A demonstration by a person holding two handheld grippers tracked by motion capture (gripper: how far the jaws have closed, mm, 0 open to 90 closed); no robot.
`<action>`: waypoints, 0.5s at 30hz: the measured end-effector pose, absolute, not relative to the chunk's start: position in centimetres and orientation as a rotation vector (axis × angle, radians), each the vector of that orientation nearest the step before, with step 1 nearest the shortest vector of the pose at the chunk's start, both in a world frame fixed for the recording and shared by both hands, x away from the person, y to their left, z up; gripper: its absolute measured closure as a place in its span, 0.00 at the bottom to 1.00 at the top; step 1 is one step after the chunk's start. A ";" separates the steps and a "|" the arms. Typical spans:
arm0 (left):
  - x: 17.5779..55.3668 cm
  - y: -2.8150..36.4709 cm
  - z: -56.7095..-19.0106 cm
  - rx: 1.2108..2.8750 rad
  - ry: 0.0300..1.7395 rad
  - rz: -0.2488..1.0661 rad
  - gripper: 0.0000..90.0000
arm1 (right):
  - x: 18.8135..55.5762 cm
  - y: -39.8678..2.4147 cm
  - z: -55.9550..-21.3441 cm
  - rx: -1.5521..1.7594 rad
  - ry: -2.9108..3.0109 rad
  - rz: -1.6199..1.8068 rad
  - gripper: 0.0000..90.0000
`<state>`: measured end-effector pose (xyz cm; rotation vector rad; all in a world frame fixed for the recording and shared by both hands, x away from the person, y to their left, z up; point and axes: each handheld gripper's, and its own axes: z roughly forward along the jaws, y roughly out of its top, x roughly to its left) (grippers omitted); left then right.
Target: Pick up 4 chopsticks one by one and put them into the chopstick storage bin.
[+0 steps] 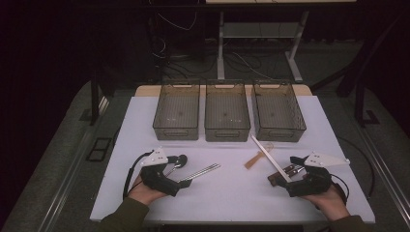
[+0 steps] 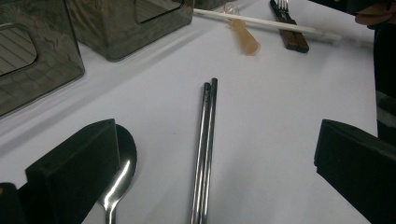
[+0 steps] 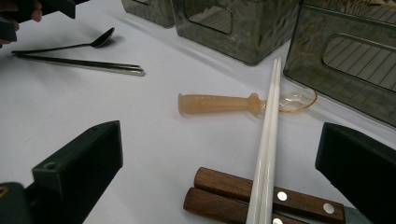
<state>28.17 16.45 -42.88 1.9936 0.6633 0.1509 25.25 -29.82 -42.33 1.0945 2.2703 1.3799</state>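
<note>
Bins [image 1: 227,118], three side by side, hold nothing visible inside.

Overall light: dim in the high view; the room around the tabletop [image 1: 232,188] sinks into near black.
Brightest area: the white tabletop, evenly lit from above, no hard glare on it.
Shadows: soft and short beside the three bins [image 1: 227,116]; a faint one under the metal chopsticks [image 2: 205,149].
Glare: a bright streak on the metal spoon [image 2: 122,175] bowl, small glints along the chopsticks.
Sharpness: the high view is soft and grainy; both gripper views are crisper mid-frame.
Out of focus: the black jaws up close at the bottom corners, slightly blurred.
Edges: bins lean and stretch near the gripper views' borders.
</note>
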 end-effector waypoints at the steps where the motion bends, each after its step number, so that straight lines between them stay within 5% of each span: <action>1: 28.2 16.5 -42.9 1.996 0.662 0.150 0.00 | 25.3 -29.8 -42.3 1.092 2.272 1.380 0.01; 15: 28.2 16.7 -43.0 2.032 0.655 0.141 0.00 | 25.4 -30.0 -41.8 1.122 2.294 1.357 0.01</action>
